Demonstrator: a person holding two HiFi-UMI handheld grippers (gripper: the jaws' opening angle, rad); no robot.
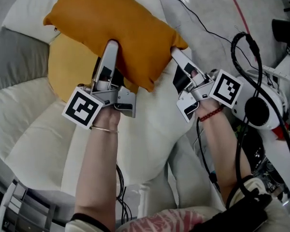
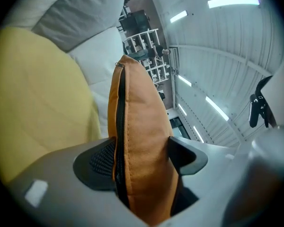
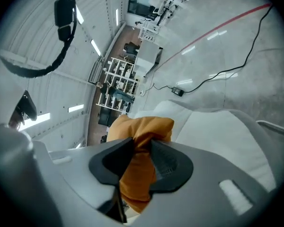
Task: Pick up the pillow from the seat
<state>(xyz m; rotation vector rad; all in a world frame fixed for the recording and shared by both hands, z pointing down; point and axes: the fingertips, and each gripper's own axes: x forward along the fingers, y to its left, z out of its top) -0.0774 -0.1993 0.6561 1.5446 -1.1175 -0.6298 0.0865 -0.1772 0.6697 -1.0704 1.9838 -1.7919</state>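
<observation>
**Firmly Held: Orange Pillow [image 1: 116,28] Clamped by Both Grippers**

Seen from the head view, the orange pillow hung across the far part of the white seat [image 1: 34,115], over a yellow cushion [image 1: 67,74] that lay behind and to its left. The left gripper [image 1: 110,47] gripped the pillow's near edge towards the left. The right gripper [image 1: 176,53] had hold of the near right corner. The person's forearms reached in from the near side, one to each gripper. Whether the pillow touched the cushion beneath it could not be told from this view. Grey floor [image 1: 208,4] with a black cable [image 1: 203,25] showed on the far right.

In the left gripper view, the left gripper [image 2: 139,157] was clamped on the pillow [image 2: 142,126]. Both dark pads [image 2: 97,162] pressed the orange fabric from either side, with the black zipper [image 2: 120,126] running up just inside the left pad. The pillow stood on edge and rose away from the jaws. The yellow cushion [image 2: 33,93] filled the left, close beside the pillow, with the pale seat back beyond it.

In the right gripper view, the right gripper [image 3: 141,157] was pinched tight on a bunched corner of the pillow [image 3: 142,126], and fabric bulged out past the pads [image 3: 168,162]. The white seat [image 3: 227,126] spread to the right. Beyond it lay the floor [image 3: 236,41] with the cable [image 3: 217,74], and shelving [image 3: 116,79] stood far off.
</observation>
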